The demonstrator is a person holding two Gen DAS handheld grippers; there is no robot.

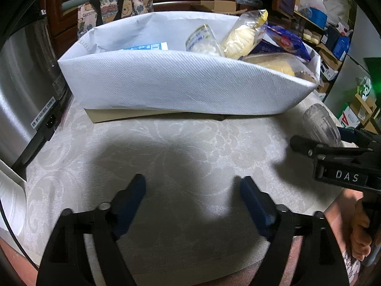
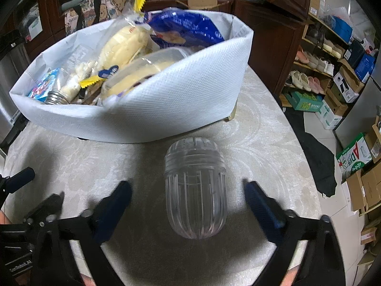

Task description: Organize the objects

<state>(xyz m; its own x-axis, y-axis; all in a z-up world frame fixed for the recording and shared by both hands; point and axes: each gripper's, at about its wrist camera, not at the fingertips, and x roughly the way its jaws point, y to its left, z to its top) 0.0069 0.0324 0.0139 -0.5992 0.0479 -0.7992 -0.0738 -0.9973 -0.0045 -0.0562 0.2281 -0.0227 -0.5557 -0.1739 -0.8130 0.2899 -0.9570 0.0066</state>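
**Inspector:** Surface and surroundings?

**Assistant:** A pale tablecloth [image 2: 259, 128] with a faint swirl pattern covers the table. Dark wooden cabinets [image 2: 273, 38] stand behind it; at the right of the right wrist view, shelving [image 2: 316, 66] carries shoes, with cardboard boxes [image 2: 357, 157] on the floor. A steel appliance [image 1: 21, 90] sits at the table's left edge.

**Inspector:** On the table?

**Assistant:** 1 white fabric bin [image 1: 181, 83], on a flat piece of cardboard, filled with bagged snacks [image 2: 123, 45], a blue packet [image 2: 188, 26] and a metal-lidded jar [image 2: 57, 97].

**Inspector:** The task item?

**Assistant:** 1 clear ribbed plastic jar [image 2: 195, 186], lying on the cloth in front of the bin. It lies between the 2 fingers of the right gripper [image 2: 188, 188], with a gap on either side; the jaws stand wide and neither pad touches it.

**Inspector:** Left gripper [image 1: 193, 186]?

**Assistant:** Jaws spread wide over bare cloth, nothing between them. The jar lies well off to its right.
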